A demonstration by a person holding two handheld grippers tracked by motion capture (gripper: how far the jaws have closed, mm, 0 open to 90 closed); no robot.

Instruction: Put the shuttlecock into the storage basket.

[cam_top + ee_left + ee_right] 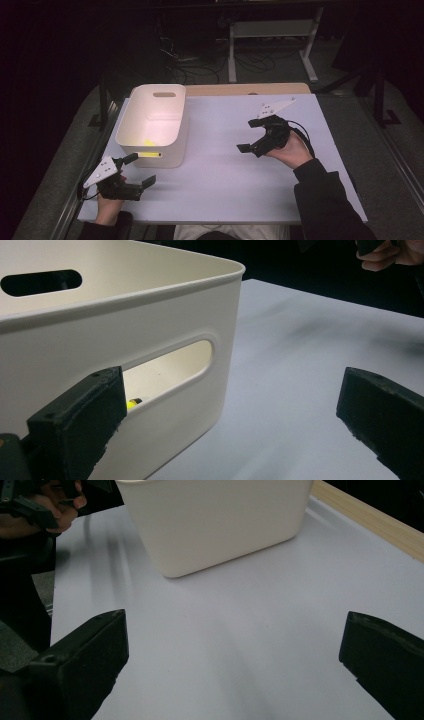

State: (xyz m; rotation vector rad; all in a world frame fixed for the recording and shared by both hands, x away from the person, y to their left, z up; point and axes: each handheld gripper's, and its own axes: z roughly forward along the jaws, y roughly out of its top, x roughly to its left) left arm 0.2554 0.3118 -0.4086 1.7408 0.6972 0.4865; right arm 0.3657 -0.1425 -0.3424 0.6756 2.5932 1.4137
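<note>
Dark floor and tangled cables surround a white table (220,165) lit from above, with a wooden strip (240,89) along its far edge. On the table's left part stands a cream bin (172,145), open at the top, with slot handles cut into its short walls. Something small and yellow (149,143) lies on the bin's floor against the near wall, and shows through the near slot in the left gripper view. Just in front of the bin's near left corner the left gripper (140,171) is held low over the table, jaws wide apart and holding nothing, one jaw close by the near slot. Well to the right of the bin the right gripper (251,134) is held above the table, pointing toward the bin, jaws likewise wide apart and holding nothing.
</note>
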